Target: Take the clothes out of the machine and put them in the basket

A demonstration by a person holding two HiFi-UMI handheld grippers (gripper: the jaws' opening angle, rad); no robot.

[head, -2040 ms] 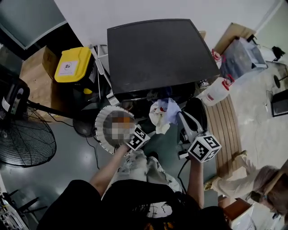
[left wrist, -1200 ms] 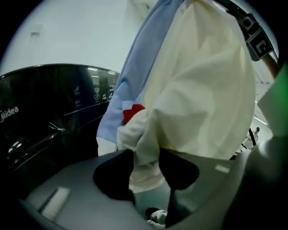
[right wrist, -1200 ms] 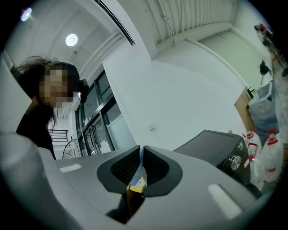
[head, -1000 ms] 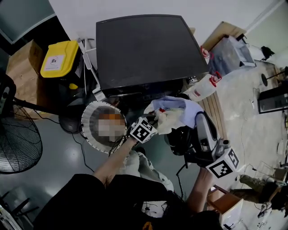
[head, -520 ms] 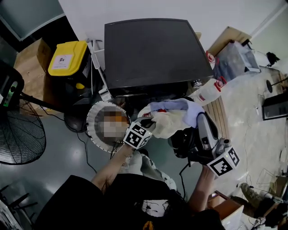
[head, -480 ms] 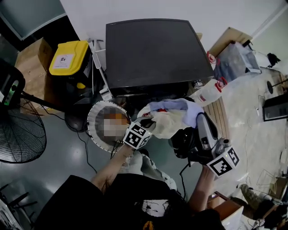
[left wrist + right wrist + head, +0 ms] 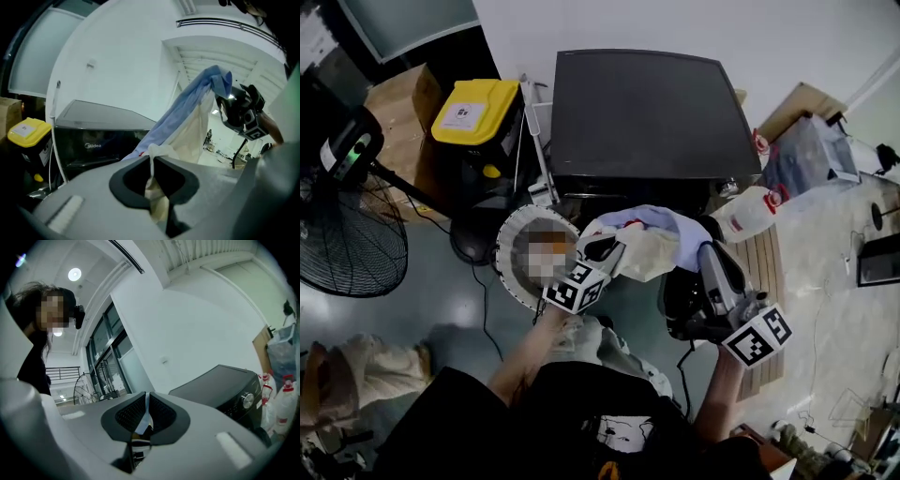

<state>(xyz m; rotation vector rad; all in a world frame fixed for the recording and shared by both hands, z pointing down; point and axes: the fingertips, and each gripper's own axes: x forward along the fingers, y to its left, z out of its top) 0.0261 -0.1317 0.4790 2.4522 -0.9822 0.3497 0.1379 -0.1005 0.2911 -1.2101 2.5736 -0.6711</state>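
Observation:
In the head view the black washing machine (image 7: pixel 647 112) stands at the top, with the round white basket (image 7: pixel 508 246) on the floor at its front left. My left gripper (image 7: pixel 602 247) is shut on a cream cloth (image 7: pixel 649 255) just right of the basket. The left gripper view shows that cloth (image 7: pixel 151 157) pinched between the pads. A blue cloth (image 7: pixel 661 220) arches from there to my right gripper (image 7: pixel 705 249), which is shut on its far end. A thin pale strip of fabric (image 7: pixel 146 409) shows between the pads in the right gripper view. Both cloths hang in the air before the machine's front.
A yellow-lidded box (image 7: pixel 473 111) and a cardboard box (image 7: pixel 394 98) stand left of the machine. A floor fan (image 7: pixel 352 248) is at the far left. White bottles (image 7: pixel 748 211) and a plastic-wrapped bundle (image 7: pixel 811 150) sit at the right. A person crouches at the bottom left (image 7: pixel 356 375).
My left gripper has lifted with the cream cloth, and the cloths now hang stretched between both grippers. The right gripper has sunk slightly. A crouching person has come into view at the bottom left.

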